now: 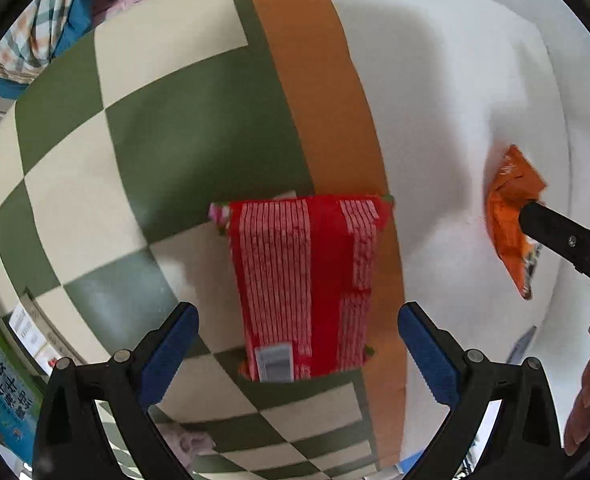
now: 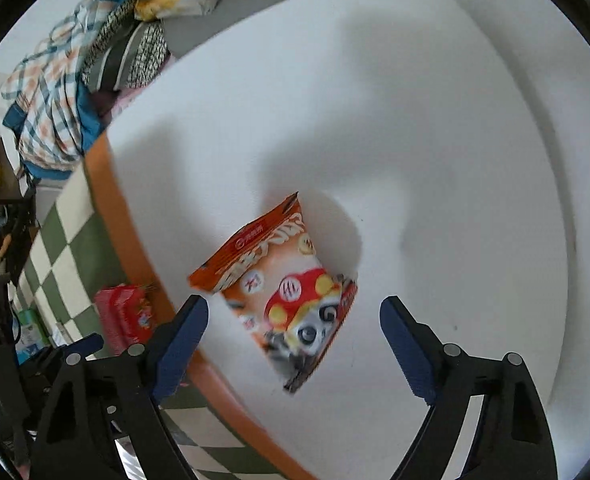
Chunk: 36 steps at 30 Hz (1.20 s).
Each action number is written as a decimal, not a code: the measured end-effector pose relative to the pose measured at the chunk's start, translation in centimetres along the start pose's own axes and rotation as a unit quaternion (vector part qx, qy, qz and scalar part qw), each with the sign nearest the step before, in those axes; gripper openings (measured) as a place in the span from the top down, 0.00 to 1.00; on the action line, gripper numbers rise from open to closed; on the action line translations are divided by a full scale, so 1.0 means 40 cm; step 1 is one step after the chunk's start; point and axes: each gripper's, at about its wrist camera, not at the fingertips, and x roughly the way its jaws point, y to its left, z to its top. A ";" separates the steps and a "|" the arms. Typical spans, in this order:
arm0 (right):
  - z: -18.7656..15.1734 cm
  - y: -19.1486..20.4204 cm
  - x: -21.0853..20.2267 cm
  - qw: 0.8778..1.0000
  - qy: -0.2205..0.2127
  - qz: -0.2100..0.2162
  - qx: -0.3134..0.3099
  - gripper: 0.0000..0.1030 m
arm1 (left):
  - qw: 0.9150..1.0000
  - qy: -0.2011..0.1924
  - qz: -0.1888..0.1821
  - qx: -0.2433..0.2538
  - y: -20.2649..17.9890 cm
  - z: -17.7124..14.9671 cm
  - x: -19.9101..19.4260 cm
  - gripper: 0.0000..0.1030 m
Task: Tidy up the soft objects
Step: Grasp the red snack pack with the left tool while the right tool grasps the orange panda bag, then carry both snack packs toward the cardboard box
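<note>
My right gripper point(image 2: 294, 322) is wide open and holds nothing. The orange snack bag point(image 2: 283, 300) lies right under it on the white sheet point(image 2: 435, 140), long way slanting between my fingers. It looks puffy and crinkly. My left gripper point(image 1: 298, 340) is open and empty too, over the red pack point(image 1: 307, 284) on the checked cloth point(image 1: 95, 184).

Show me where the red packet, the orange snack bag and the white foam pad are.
red packet point(image 1: 307, 284), left wrist view, middle of its striped face.
orange snack bag point(image 2: 283, 296), right wrist view, centre of its printed front.
white foam pad point(image 2: 435, 120), right wrist view, bare top surface.
</note>
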 end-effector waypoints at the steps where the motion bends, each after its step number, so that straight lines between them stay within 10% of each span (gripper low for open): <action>1: 0.006 0.001 0.015 1.000 0.007 0.002 -0.003 0.13 | 1.000 -0.001 0.005 0.004 -0.006 0.005 0.007 0.02; 11: 0.031 0.017 0.090 1.000 0.022 -0.012 -0.010 0.37 | 0.996 -0.047 0.066 0.046 -0.081 -0.006 0.003 0.48; 23: 0.012 0.097 0.103 0.994 0.041 -0.059 -0.082 0.24 | 0.999 -0.017 0.003 0.029 -0.040 -0.028 -0.009 0.45; 30: 0.025 0.112 0.112 0.993 0.034 -0.083 -0.082 0.24 | 0.996 -0.041 0.053 0.060 -0.101 -0.053 0.002 0.47; 36: 0.011 0.119 0.108 0.992 0.019 -0.097 -0.074 0.46 | 0.993 -0.069 0.070 0.063 -0.118 -0.096 0.000 0.55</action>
